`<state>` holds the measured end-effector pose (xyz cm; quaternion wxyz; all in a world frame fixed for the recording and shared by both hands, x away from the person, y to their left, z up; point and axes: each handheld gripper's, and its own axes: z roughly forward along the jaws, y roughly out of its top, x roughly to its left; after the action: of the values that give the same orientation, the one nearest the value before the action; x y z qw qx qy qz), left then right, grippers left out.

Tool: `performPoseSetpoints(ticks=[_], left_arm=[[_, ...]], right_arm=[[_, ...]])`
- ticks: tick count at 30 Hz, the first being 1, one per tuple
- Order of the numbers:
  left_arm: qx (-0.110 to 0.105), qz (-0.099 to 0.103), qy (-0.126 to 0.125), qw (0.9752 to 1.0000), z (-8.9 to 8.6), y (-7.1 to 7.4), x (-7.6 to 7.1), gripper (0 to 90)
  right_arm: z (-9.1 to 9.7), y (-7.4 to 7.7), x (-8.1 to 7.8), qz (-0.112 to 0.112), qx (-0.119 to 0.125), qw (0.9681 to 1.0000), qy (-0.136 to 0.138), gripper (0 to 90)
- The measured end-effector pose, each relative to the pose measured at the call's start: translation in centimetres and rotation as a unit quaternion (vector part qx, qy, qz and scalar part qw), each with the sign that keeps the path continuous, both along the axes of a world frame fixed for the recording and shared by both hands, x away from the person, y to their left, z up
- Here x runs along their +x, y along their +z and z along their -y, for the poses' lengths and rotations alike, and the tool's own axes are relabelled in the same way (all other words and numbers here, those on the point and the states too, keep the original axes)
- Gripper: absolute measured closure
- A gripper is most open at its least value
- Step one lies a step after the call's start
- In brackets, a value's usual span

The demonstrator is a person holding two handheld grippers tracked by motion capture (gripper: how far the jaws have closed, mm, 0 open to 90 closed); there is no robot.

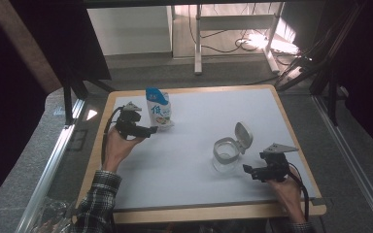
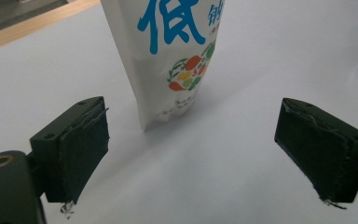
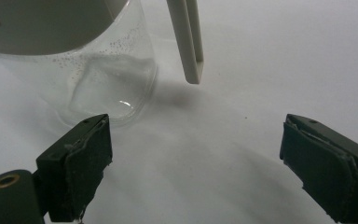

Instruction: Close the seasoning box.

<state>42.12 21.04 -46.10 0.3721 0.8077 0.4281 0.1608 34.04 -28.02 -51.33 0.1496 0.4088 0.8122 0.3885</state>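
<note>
The white table (image 1: 184, 160) carried just two things, set well apart so that each hand had its own to deal with. Toward the far left corner a white and blue pouch (image 1: 158, 108) stood upright on its flat base, which kept its top uppermost. Toward the right, nearer the person, a clear glass jar (image 1: 225, 154) stood upright with its hinged lid (image 1: 243, 137) flipped back and standing open behind the mouth, seemingly left that way so that something could go in from above; it looked empty (though a scatter of fine specks clung to the inside of the glass).

The left gripper (image 1: 151, 130) was held just beside the pouch on its left, jaws level and pointed at its lower part. In the left gripper view the pads (image 2: 85, 154) stood wide apart with nothing between them, the pouch a little ahead and untouched: a line-up for a grasp, by my reading.

The right gripper (image 1: 247, 170) hovered just right of the jar, low over the table. Its pads (image 3: 87, 170) were likewise spread and empty, the jar's base lying ahead and to one side, perhaps to steady it.
</note>
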Motion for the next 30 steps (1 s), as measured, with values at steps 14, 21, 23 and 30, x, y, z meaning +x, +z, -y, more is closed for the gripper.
performPoseSetpoints(ticks=[14, 21, 23, 30], left_arm=[[-0.021, 0.011, 0.007, 0.9997, -1.0, 0.4, 1.7, 15.7], [-0.021, 0.013, 0.004, 0.9997, -1.3, 0.9, 2.7, 20.9], [-0.038, 0.019, 0.004, 0.9991, -1.5, 0.8, 3.0, 22.3], [-0.024, 0.015, -0.010, 0.9996, -1.7, 0.6, 4.0, 26.4]], right_arm=[[0.2, -0.4, 0.2, -0.003, -0.001, 1.0000, -0.002, 9.7], [0.0, -0.8, 0.3, -0.008, -0.009, 0.9999, 0.003, 9.7], [-0.1, -0.9, 0.3, -0.010, -0.010, 0.9999, 0.003, 9.7], [0.0, -1.0, 0.4, -0.010, -0.010, 0.9999, 0.002, 9.7]])
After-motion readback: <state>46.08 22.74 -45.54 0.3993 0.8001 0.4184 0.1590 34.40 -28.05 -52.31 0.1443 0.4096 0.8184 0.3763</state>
